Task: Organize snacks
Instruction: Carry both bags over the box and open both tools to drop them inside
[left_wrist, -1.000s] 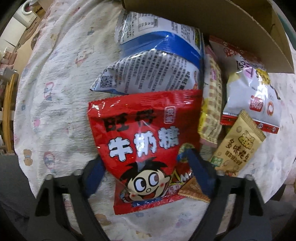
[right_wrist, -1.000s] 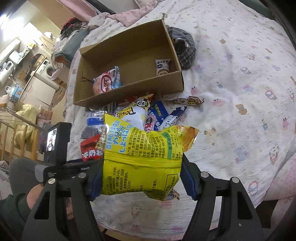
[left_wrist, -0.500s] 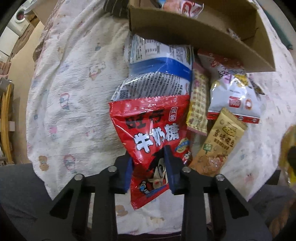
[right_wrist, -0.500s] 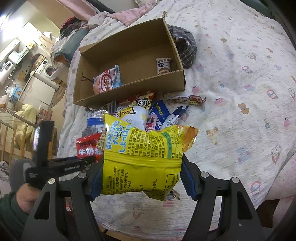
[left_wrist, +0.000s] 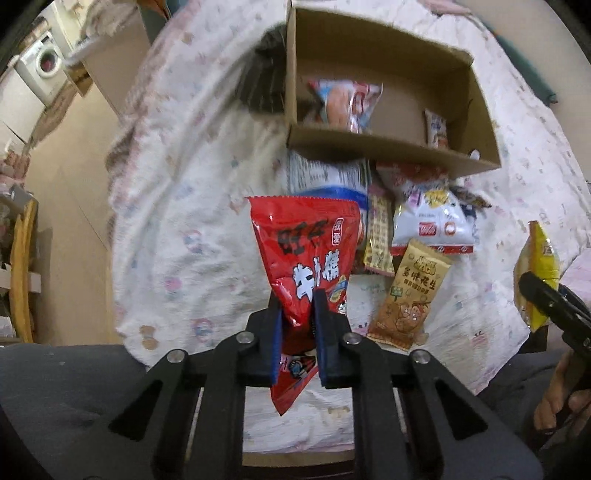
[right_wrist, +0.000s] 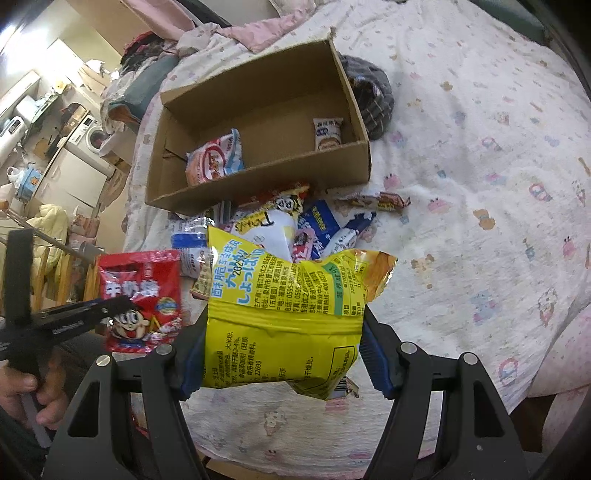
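Note:
A red candy bag hangs above the bed, pinched at its lower end by my left gripper, whose jaws are still closing on it. The right wrist view shows the same red bag at the left. My right gripper is shut on a puffy yellow snack bag, held over the bed's near edge. Behind both stands an open cardboard box with a pink-white bag and a small packet inside. A pile of loose snacks lies in front of the box.
A tan peanut packet lies nearest in the pile. A dark plaid cloth sits right of the box. The patterned sheet stretches away to the right. A washing machine and clutter stand beyond the bed's left edge.
The left gripper's jaws have shut on the red candy bag and lifted it off the pile; the box has come fully into its view. The right gripper with the yellow bag stayed still.

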